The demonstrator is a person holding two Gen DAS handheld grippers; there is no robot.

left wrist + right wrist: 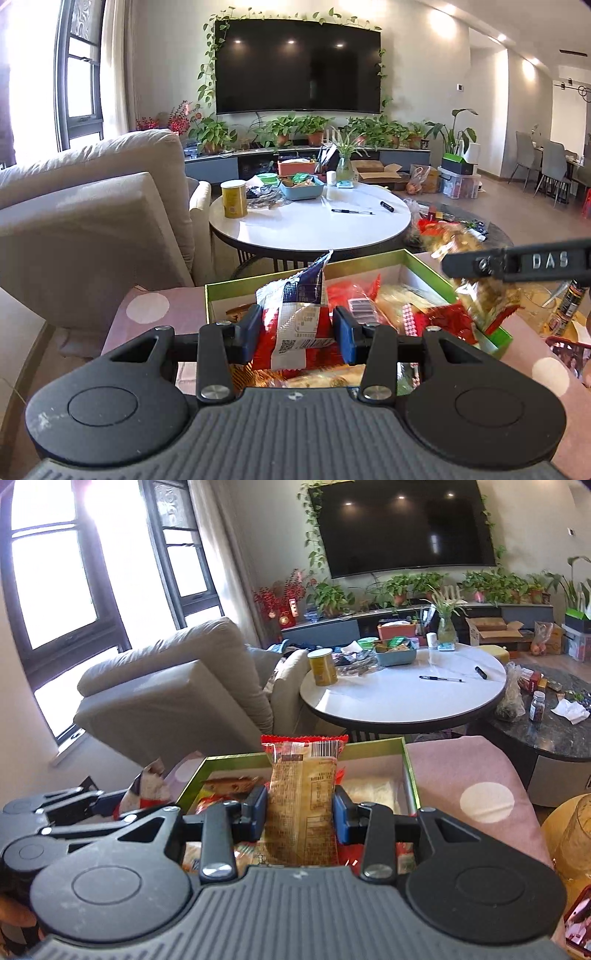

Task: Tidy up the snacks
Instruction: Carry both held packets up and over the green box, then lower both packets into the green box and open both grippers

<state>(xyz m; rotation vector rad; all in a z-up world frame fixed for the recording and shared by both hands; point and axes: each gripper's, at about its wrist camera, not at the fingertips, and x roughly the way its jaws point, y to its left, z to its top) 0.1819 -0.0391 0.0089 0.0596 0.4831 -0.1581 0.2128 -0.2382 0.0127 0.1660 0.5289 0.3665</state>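
Both hands are loaded here, each packet held up over the green-rimmed box [410,771] of snacks that sits on a pink spotted cloth [480,775]. The left gripper [297,330] is clamped on a red, white and blue snack packet [295,314], pads pinching its middle, the crimped top flaring up and leaning right. Over to the right gripper [299,814], closed on a tan and gold snack packet [303,786] with a red serrated top edge, standing upright between the blue pads. These look light, crinkly and slick: thin film around something soft, so they should crush or slide if squeezed carelessly. Across the flat middle, as now, seems the safest hold; the sealed ends are too floppy. The box below already holds red and yellow packets, its right compartment nearly bare.
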